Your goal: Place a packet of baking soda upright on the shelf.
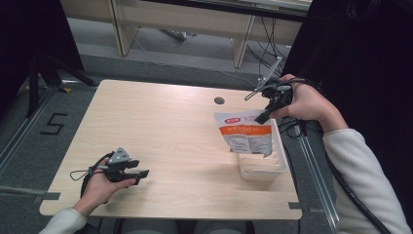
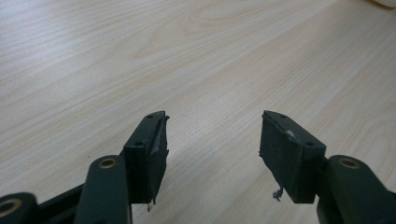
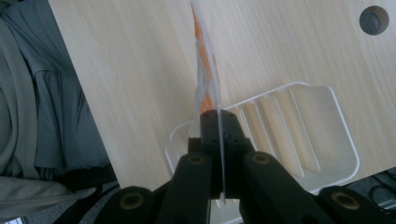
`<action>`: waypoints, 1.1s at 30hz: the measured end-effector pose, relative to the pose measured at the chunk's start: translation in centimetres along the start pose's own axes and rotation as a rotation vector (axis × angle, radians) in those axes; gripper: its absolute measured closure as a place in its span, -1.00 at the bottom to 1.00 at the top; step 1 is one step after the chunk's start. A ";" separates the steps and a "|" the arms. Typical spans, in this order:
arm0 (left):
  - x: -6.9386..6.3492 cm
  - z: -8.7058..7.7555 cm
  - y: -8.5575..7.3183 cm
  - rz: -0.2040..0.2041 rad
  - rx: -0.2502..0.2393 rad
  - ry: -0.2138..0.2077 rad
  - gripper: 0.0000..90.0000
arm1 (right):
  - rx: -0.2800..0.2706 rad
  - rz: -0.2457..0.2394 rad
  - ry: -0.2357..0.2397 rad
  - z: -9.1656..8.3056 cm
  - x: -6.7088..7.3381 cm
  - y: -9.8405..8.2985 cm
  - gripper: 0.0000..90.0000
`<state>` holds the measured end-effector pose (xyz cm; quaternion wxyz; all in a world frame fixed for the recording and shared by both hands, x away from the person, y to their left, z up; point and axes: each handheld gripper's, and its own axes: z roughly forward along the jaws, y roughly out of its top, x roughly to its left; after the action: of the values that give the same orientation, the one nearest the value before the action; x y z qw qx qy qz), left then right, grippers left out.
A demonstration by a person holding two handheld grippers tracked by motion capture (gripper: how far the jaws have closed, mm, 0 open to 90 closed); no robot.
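A white and orange pouch (image 1: 245, 134) hangs upright over a clear ribbed plastic tray (image 1: 265, 168) at the table's right edge. My right gripper (image 1: 263, 117) is shut on the pouch's top right corner. Seen edge-on in the right gripper view, the pouch (image 3: 205, 79) rises from between the closed jaws, with the tray (image 3: 303, 126) below. My left gripper (image 1: 141, 174) rests low at the table's front left, open. In the left gripper view its pads (image 2: 152, 154) stand wide apart over bare wood, with nothing between them.
The light wooden table (image 1: 160, 131) has a round cable hole (image 1: 219, 100) near its far edge. Cables trail off the right side by the tray. Floor and desk legs lie beyond the table's far edge.
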<state>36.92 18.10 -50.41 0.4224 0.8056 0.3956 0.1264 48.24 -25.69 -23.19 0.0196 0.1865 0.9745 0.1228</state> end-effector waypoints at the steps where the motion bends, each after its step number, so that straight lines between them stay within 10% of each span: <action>1: 0.0 0.0 0.0 0.001 0.000 0.000 -0.09 | 0.001 0.000 0.002 0.0 0.0 -0.1 1.00; 33: -0.2 0.2 0.0 -0.022 -0.033 0.005 -0.11 | 0.023 0.015 0.010 -0.9 -0.7 -2.0 1.00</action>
<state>36.87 17.84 -50.50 0.4360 0.7938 0.4035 0.1302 48.09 -27.95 -22.87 0.0116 0.1937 0.9745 0.1126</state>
